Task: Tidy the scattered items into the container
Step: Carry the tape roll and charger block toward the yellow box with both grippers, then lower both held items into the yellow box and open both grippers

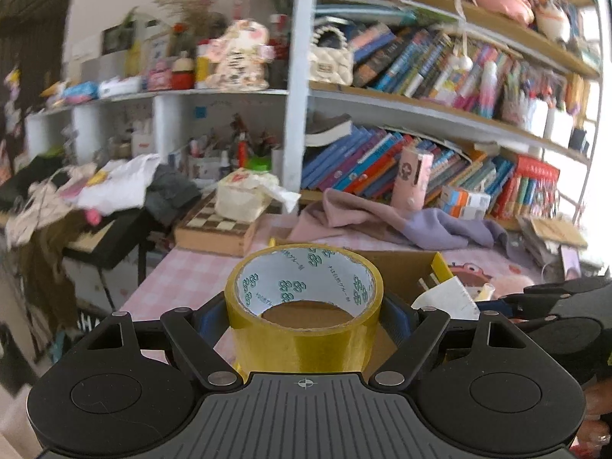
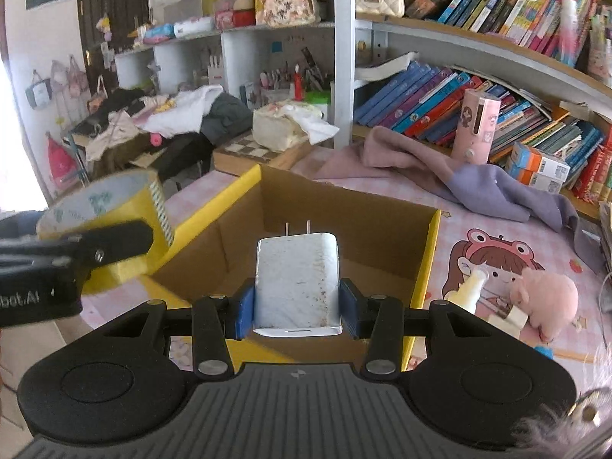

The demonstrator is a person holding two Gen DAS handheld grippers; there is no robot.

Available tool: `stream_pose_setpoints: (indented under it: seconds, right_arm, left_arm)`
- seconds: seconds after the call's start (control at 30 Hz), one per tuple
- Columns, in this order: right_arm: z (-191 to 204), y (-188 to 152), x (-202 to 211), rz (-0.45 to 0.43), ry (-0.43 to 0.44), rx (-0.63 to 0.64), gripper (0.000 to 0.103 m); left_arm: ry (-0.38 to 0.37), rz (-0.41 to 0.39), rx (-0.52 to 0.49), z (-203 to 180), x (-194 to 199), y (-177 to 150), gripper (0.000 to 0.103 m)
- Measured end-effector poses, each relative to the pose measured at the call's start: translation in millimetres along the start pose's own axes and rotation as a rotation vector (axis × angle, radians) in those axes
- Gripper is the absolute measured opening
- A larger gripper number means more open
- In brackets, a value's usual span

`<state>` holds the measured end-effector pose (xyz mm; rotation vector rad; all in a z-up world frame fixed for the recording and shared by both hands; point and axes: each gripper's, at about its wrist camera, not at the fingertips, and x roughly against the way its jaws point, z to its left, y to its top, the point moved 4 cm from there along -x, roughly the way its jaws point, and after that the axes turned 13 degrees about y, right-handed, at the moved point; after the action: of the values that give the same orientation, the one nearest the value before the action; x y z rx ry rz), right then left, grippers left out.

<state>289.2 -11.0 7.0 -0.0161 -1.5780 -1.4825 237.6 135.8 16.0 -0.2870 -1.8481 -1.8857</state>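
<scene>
Daylight blowing out beyond my right jaw; shelves ahead of my jaws blurring, bending at fisheye edges.

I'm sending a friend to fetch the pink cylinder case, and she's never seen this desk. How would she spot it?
Start at the big bookshelf behind the pink checked desk. On its lowest shelf, in front of the leaning blue books, the pink cylinder case stands upright behind the crumpled pink and purple cloth. It is the only tall pink tube there, with a cartoon girl printed on it.
</scene>
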Motion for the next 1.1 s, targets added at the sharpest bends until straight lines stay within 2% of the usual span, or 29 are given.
stream_pose_setpoints:
  seconds: [0.13, 0.2, 0.33, 0.43, 0.5, 0.63, 0.77, 1.03, 1.07, 1.1]
  right_arm:
    - [-20, 7, -25, 0.065, 0.022, -0.011, 0.043]
    - [-28, 10, -41, 0.106, 0.032, 0.002, 0.043]
    - [-43, 18, -76, 0.196, 0.013, 0.106, 0.043]
    - [-49, 23, -102, 0.277, -0.017, 0.237, 0.043]
    - [-54, 22, -119, 0.340, -0.024, 0.310, 0.043]
    - [-62, 17, -144, 0.441, -0.032, 0.384, 0.043]
    - [-66, 8, -162, 0.516, -0.029, 0.419, 0.043]
    - [-65, 4, -163, 0.536, -0.043, 0.457, 0.043]
    - [-65, 5, -162, 0.534, -0.050, 0.458, 0.044]
    - [-64, 5, -161, 0.526, -0.060, 0.464, 0.053]
  left_arm:
    - [-0.030, 0.026, -0.072, -19, -33, 12, 0.082]
    - [-0.052, 0.070, -0.088, -26, -54, 16, 0.082]
    - [-0.080, 0.159, -0.191, -46, -94, 18, 0.082]
    - [-0.079, 0.224, -0.264, -56, -120, 14, 0.082]
    - [-0.083, 0.268, -0.282, -59, -135, 11, 0.082]
    - [-0.089, 0.406, -0.274, -57, -165, -3, 0.082]
    - [-0.048, 0.411, -0.390, -66, -175, -13, 0.082]
    - [-0.050, 0.389, -0.429, -67, -176, -14, 0.083]
    - [-0.045, 0.384, -0.425, -67, -176, -13, 0.084]
    - [-0.041, 0.378, -0.420, -67, -178, -12, 0.085]
